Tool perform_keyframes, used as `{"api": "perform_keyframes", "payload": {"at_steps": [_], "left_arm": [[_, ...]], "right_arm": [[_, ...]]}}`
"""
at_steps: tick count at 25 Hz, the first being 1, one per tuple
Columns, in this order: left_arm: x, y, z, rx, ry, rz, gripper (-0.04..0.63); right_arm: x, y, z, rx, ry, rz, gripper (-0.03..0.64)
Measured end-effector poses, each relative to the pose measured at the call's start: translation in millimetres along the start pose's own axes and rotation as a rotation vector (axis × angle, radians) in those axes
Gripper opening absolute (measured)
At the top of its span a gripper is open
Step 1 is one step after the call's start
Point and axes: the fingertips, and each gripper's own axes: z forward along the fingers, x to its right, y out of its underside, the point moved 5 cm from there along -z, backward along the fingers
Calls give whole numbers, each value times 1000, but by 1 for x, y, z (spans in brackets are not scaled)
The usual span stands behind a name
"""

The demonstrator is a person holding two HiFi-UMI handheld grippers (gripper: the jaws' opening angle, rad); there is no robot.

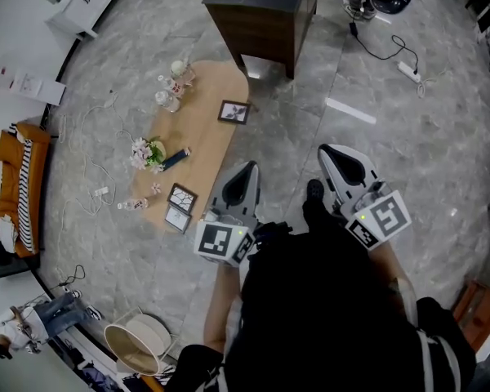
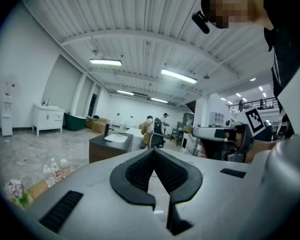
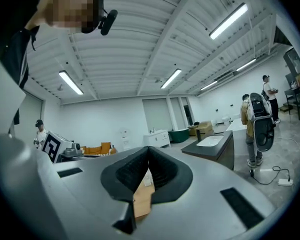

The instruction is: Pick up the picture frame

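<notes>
Three picture frames lie on the long wooden table (image 1: 204, 129). One dark frame (image 1: 233, 112) sits near its far right edge; two more (image 1: 182, 197) (image 1: 177, 218) lie side by side at the near end. My left gripper (image 1: 249, 167) (image 2: 153, 149) hovers over the floor just right of the table's near end, jaws shut and nothing in them. My right gripper (image 1: 331, 150) (image 3: 149, 148) is further right over the floor, also shut and empty. Both point roughly level, so neither gripper view shows a frame.
On the table also stand a flower bunch (image 1: 147, 152) (image 2: 17, 191), a dark tube (image 1: 175, 159) and several bottles (image 1: 170, 88) (image 2: 52, 171). A dark cabinet (image 1: 265, 19) (image 2: 112, 145) (image 3: 215, 149) stands beyond it. Cables and a power strip (image 1: 408, 71) lie on the floor. People stand in the background.
</notes>
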Motion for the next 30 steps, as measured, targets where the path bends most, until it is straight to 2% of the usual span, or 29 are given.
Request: {"api": "perform_keyframes", "payload": {"at_steps": [9,15,20,24,30], "left_arm": [[10,-13,85,-9,-125,-28,12],[-10,-10,96,-35,-203,-69,12],[-32,-3,109,-44,-225,-83,12],[-64,4,126,-35,-237,-94,14],[-126,-14,154,22,-269,-110,12]], "right_arm": [[105,-14,32,-27,-120,16,12],[122,-10,55,-54,-173,42,12],[133,1,74,-78,-191,59,12],[141,4,102,-97,-198,37,12],[154,-24,163,-98,-229,-22,12]]}}
